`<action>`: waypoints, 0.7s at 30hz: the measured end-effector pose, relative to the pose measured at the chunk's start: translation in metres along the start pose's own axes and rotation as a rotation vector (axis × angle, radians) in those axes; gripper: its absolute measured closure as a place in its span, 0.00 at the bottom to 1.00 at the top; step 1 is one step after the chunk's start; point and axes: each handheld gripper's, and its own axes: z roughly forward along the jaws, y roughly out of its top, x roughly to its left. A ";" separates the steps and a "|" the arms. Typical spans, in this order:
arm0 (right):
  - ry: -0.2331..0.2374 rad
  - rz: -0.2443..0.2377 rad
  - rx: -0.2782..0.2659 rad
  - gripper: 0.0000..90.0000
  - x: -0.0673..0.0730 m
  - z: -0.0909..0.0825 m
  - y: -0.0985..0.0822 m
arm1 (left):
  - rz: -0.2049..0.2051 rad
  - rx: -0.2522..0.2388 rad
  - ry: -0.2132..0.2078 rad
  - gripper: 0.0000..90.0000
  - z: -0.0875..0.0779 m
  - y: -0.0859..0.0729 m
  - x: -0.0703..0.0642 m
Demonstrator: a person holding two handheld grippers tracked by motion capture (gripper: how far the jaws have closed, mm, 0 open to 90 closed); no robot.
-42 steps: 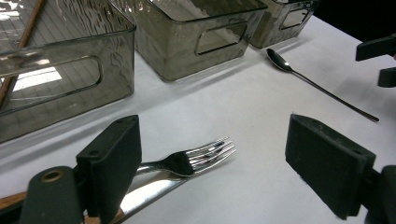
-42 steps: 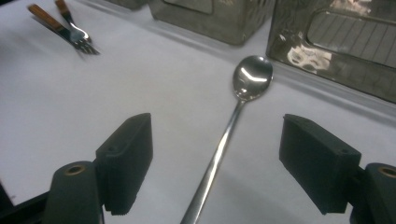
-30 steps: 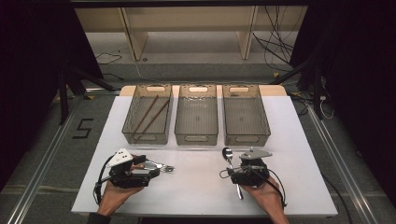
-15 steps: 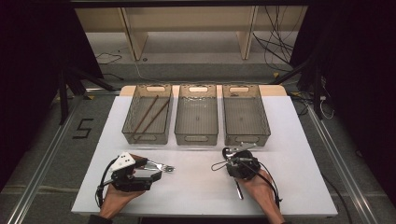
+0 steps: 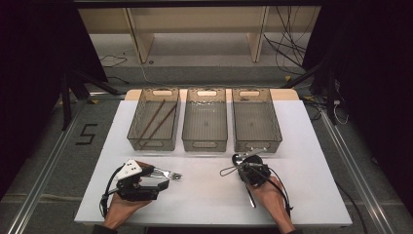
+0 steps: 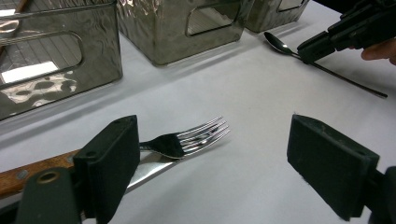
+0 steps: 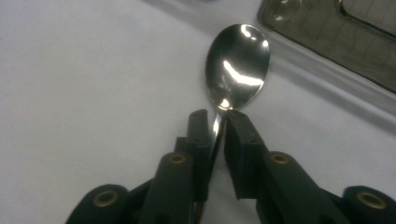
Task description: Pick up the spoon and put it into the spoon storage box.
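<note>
Shiny steel spoon, glossy bowl, slim neck pinched in right tongs

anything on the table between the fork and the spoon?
Nothing. In the high view, bare white table separates the fork from the spoon; the left gripper view shows the same bare stretch.

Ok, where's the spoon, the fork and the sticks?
spoon [image 7: 238, 65], right gripper view, on its bowl.
fork [image 6: 205, 135], left gripper view, on its tines.
sticks [image 5: 155, 117], high view, mid-length, in the left bin.
</note>
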 end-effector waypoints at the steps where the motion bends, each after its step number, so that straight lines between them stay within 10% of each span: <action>1: 0.002 0.001 0.000 0.92 -0.001 0.000 0.000 | 0.001 0.001 0.000 0.19 0.000 0.000 0.000; 21: 0.105 0.053 -0.013 1.00 -0.009 -0.008 0.002 | 0.004 0.008 -0.005 0.19 0.001 0.000 0.000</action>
